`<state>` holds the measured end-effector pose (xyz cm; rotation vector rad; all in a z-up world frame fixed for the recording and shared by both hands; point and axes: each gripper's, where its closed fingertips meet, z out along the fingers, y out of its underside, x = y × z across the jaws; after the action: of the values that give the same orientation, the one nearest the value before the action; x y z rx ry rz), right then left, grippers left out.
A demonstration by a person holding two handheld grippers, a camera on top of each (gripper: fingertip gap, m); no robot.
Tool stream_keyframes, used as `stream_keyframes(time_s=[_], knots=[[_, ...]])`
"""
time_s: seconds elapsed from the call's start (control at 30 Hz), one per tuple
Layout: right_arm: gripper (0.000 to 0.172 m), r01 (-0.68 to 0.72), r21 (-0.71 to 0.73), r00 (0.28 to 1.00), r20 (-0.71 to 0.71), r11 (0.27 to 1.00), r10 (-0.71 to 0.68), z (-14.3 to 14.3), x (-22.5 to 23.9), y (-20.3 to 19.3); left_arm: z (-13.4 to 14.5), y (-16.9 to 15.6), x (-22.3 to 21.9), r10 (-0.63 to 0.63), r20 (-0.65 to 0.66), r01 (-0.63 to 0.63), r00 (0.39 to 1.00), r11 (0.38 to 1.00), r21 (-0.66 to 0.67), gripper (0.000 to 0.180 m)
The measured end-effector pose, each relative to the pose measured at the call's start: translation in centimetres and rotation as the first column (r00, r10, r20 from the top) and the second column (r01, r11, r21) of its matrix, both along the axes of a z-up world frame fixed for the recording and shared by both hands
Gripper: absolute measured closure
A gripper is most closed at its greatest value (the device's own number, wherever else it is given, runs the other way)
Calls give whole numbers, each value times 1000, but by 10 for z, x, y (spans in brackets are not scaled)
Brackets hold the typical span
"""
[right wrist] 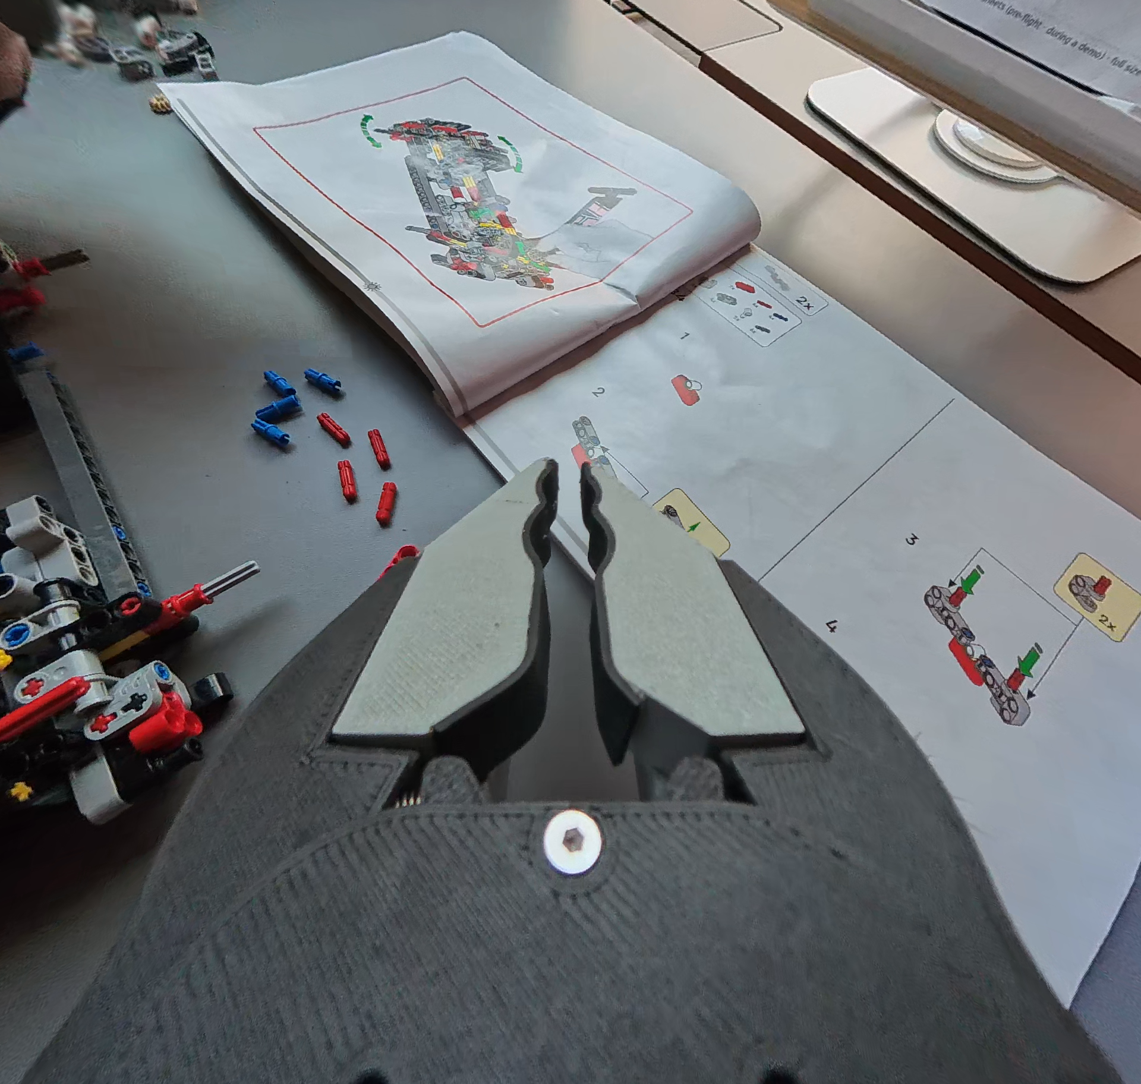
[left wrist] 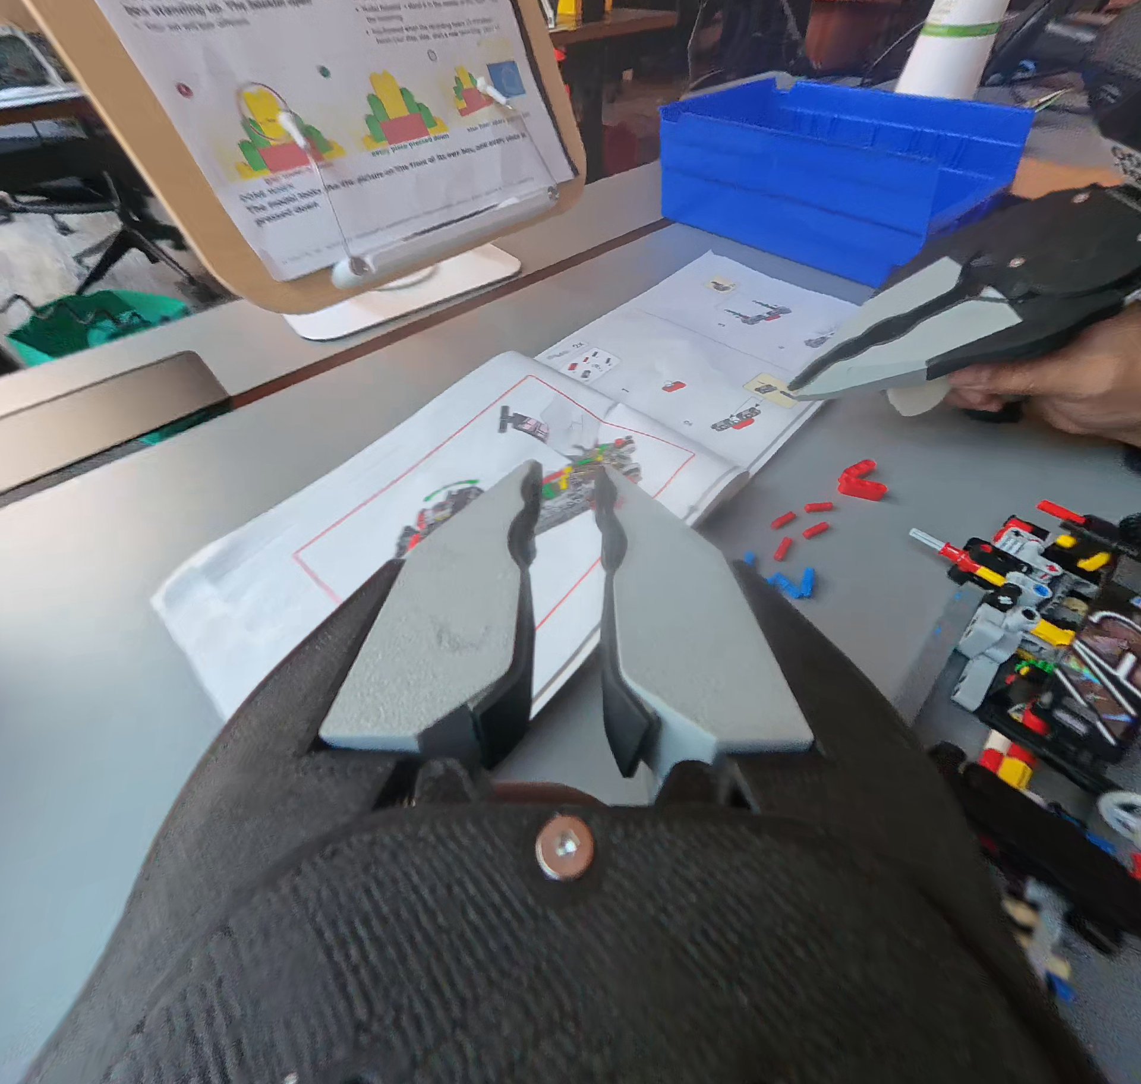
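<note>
Right now both grippers are hovering over an open booklet (right wrist: 555, 202) lying flat on the grey bench (left wrist: 123, 622). The left gripper (left wrist: 567, 474) is holding its fingers slightly apart above the left page with nothing between them. The right gripper (right wrist: 568, 471) is keeping only a narrow slit between its fingers; nothing is gripped there either, and in the left view its tips are pointing down at the right page's near edge, at or just above the paper; whether they are touching it I cannot tell.

As a judgement, the booklet is looking light and floppy: thin paper, a thick curled stack of pages bulging at the spine, a crease showing in the left page. It would likely bend and slide on the smooth bench rather than lift stiffly, so a free page edge or corner seems the sensible place to pinch, gently, since paper tears.

Beside the booklet, red pins (right wrist: 364, 468) and blue pins (right wrist: 284, 406) are lying loose, small and hard, probably prone to rolling. A part-built brick model (right wrist: 80, 671) is sitting nearer the person, and a blue bin (left wrist: 833, 153) is standing behind the booklet.
</note>
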<state>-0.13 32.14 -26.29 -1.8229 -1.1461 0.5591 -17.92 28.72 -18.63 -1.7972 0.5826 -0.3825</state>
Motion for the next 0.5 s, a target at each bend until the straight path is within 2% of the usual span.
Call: stream_keyframes(time_s=[0.1,0.2,0.27,0.33,0.4,0.5], knots=[[169,31,1,1000,1,1000,-31,0,4,4,29,-13,-34,39,-96,-40,995,999,-12,160],[171,47,-6,999,-5,999,-47,0,7,6,47,-48,-70,0,-118,-17,993,990,-138,155],[171,51,-13,999,-10,999,-51,0,8,7,51,-63,-110,116,-174,-142,978,979,-143,153],[172,54,-15,998,-12,998,-54,0,8,7,51,-78,-148,229,-206,-257,951,959,-122,156],[172,57,-13,998,-17,998,-57,1,8,7,39,-94,-183,312,-233,-355,921,919,-170,156],[172,58,-16,998,-23,998,-58,2,9,8,27,-110,-209,372,-214,-417,903,880,-228,156]])
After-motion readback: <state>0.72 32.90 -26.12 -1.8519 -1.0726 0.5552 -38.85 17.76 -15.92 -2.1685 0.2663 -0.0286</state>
